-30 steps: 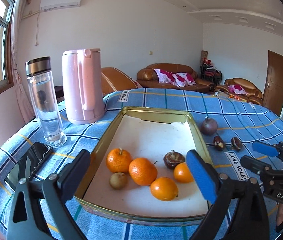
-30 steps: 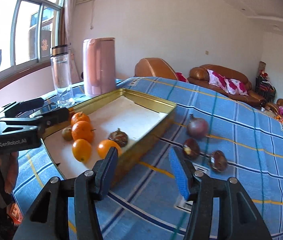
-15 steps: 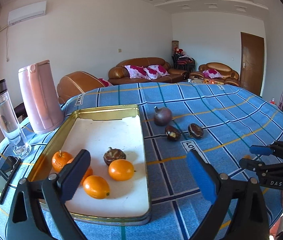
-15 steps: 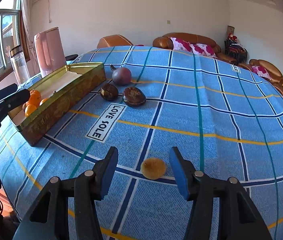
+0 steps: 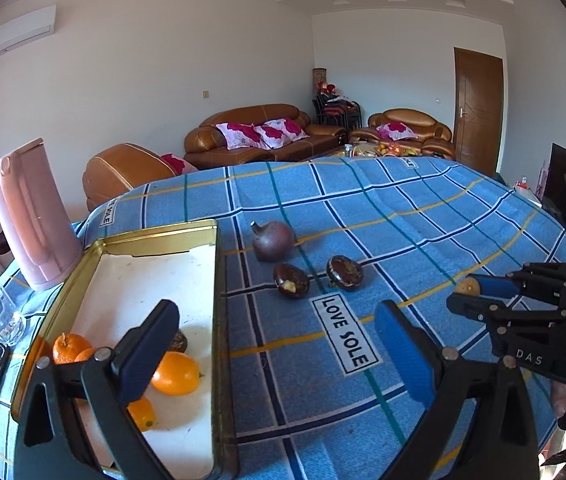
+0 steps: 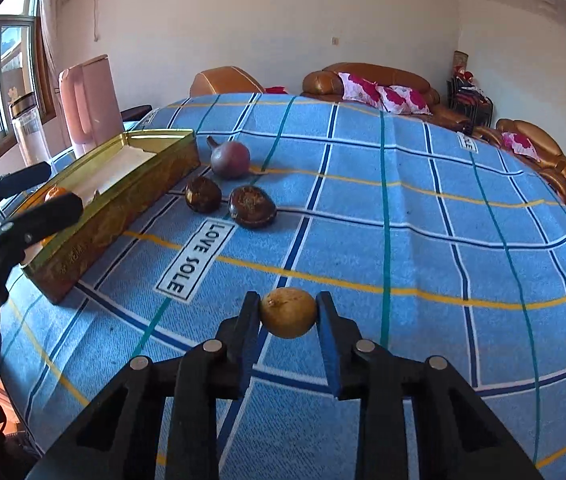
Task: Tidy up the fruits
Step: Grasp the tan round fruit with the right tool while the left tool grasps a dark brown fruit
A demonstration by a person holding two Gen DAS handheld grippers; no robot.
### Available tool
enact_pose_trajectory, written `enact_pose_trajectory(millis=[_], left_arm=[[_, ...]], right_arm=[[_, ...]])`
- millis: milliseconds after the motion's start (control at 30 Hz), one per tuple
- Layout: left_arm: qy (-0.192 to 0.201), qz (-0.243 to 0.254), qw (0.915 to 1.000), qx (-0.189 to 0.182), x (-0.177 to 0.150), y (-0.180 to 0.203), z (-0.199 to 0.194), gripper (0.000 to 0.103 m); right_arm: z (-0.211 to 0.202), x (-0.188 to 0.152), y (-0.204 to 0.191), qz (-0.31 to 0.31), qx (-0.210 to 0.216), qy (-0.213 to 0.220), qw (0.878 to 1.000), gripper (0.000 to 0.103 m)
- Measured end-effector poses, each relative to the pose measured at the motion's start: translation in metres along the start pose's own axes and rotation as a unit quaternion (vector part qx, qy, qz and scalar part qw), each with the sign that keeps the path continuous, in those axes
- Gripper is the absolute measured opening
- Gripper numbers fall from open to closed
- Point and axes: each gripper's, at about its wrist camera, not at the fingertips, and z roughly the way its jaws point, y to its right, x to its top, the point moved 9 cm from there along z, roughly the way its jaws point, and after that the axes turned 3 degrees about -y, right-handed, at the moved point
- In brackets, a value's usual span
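Blue plaid tablecloth (image 6: 423, 216) under me, my right gripper (image 6: 287, 314) clenched on the small round yellow-brown fruit (image 6: 288, 312) pinched between its fingertips for lifting, stem nub up-left, long axis across the fingers, while my left gripper (image 5: 275, 344) hangs released.

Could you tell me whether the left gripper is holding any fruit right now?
No, the left gripper is open with nothing between its jaws, hanging over the tray's edge.

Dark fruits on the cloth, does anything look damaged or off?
Yes. Of the two small dark fruits beside the gold tray, the left one shows pale flesh through a broken patch; the other looks wrinkled. The purple fruit looks intact.
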Motion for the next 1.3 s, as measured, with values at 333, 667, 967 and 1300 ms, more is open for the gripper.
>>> enact_pose_trajectory(millis=[333, 667, 967, 1300], left_arm=[[-0.05, 0.016, 0.9986, 0.004, 0.019, 0.042, 0.069, 0.092], [-0.119, 0.031, 0.9921, -0.024, 0.014, 0.071, 0.132, 0.069], [-0.164, 0.005, 0.9839, -0.071, 0.004, 0.08, 0.155, 0.045], [-0.124, 0.002, 0.9888, -0.082, 0.01, 0.078, 0.136, 0.044]], right_arm=[[0.027, 0.045, 0.042, 0.032, -0.072, 0.031, 0.996, 0.03], [0.039, 0.041, 0.065, 0.07, -0.066, 0.03, 0.995, 0.03], [0.05, 0.038, 0.066, 0.075, -0.052, 0.008, 0.996, 0.03], [0.041, 0.04, 0.064, 0.072, -0.05, 0.029, 0.996, 0.03]])
